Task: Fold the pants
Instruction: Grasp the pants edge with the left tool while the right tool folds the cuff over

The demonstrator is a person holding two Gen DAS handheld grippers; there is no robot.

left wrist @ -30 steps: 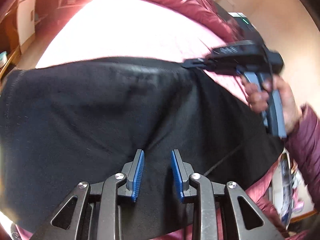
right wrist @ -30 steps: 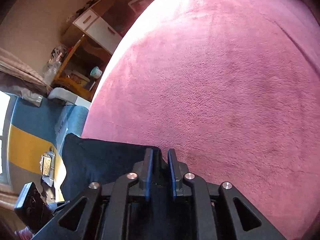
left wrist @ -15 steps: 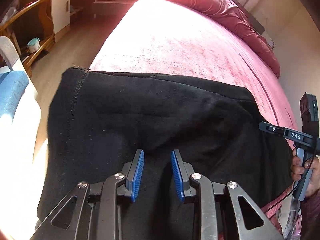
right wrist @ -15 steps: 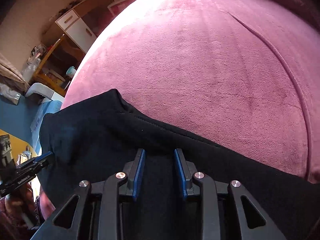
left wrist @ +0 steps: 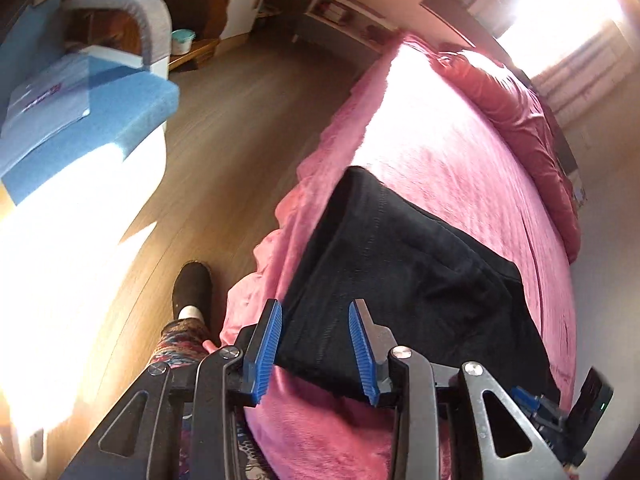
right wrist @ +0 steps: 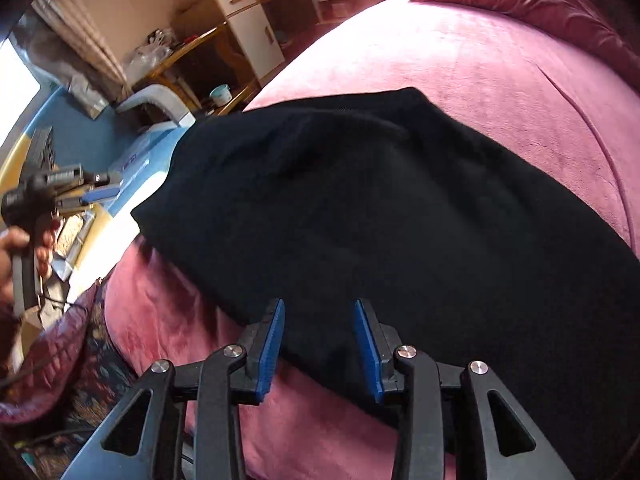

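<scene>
Matt black cloth pants (right wrist: pixel 400 216) on plush pink fleece bedspread (left wrist: pixel 452 168); smooth wood-look floor (left wrist: pixel 224 128).

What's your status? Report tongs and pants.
Left tongs open, empty. Right tongs open, empty. Black pants released, lying on pink bed. Nothing obstructing.

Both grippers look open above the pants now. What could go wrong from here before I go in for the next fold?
The black fabric pants lie near the edge of the pink plush bedspread; a careless pull could slide them toward the wooden floor. The open left gripper and right gripper may pinch bedspread along with the pants' near edge.
</scene>
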